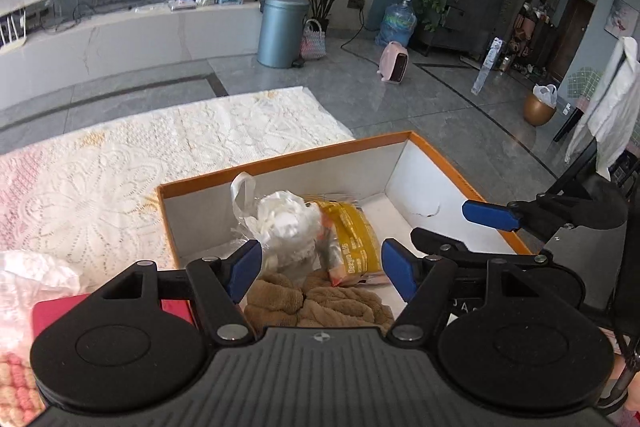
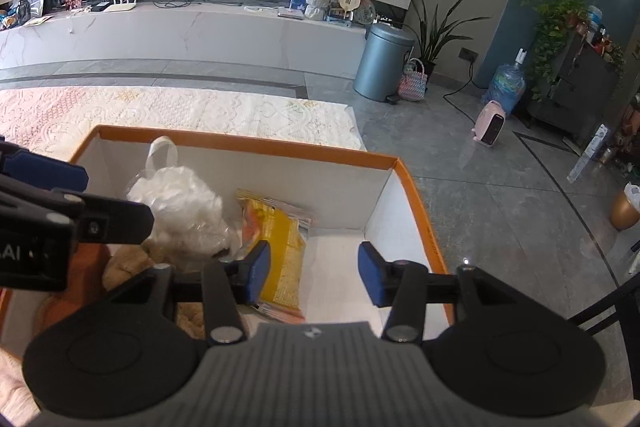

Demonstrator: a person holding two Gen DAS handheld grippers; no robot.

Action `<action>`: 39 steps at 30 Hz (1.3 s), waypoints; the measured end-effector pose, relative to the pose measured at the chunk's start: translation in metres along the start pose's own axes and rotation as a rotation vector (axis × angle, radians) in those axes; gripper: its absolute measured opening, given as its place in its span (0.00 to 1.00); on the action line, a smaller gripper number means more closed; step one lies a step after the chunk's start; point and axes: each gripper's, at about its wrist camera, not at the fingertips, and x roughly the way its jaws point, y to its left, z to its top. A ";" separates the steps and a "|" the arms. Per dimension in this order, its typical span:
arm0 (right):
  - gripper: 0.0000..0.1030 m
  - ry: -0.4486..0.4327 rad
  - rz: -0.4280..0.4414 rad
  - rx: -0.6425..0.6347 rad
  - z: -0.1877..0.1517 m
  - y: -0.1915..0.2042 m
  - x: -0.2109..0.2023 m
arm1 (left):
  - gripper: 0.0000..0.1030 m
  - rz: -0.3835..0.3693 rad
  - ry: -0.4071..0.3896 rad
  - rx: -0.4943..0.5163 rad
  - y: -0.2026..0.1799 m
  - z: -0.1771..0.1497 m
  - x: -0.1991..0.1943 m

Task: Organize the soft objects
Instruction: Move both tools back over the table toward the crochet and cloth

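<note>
My left gripper (image 1: 320,269) hangs over the near end of the box (image 1: 280,159), jaws apart and holding nothing. My right gripper (image 2: 314,273) hangs over the same box at its right side, jaws likewise apart and empty; between its fingertips I see only the bare white floor of the box.

Status of the task, as I judge it: partly done. Three soft items already lie inside the box:
- a brown towel (image 1: 320,303), bunched up at the near end, directly below my left gripper;
- a clear bag of white stuffing (image 1: 282,223), touching the towel on its far side;
- a yellow packet (image 1: 354,239), lying just beside the bag, toward the middle.

The right part of the box is unfilled. Outside the box, at the left edge of the left view, I see white plastic (image 1: 38,277), something red (image 1: 60,309) and a pink knitted piece (image 1: 16,379); these probably remain to be packed.

Limits of view: the near wall of the box is covered by both grippers. The red thing and the pink piece are cut off, so I cannot identify them. The print on the packet is too small to read reliably.
</note>
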 end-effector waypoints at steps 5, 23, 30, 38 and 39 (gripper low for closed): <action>0.56 -0.030 0.017 0.007 -0.008 0.009 -0.031 | 0.77 -0.006 -0.042 0.026 -0.008 -0.006 -0.030; 0.72 -0.203 0.184 0.261 -0.058 0.083 -0.146 | 0.76 0.095 -0.252 -0.008 0.021 -0.088 -0.153; 0.72 -0.206 0.207 0.285 -0.083 0.126 -0.160 | 0.76 0.160 -0.252 -0.113 0.057 -0.130 -0.176; 0.72 -0.171 0.273 0.220 -0.107 0.170 -0.164 | 0.76 0.229 -0.185 -0.201 0.094 -0.172 -0.188; 0.72 -0.163 0.280 0.211 -0.108 0.175 -0.163 | 0.75 0.237 -0.181 -0.208 0.098 -0.175 -0.190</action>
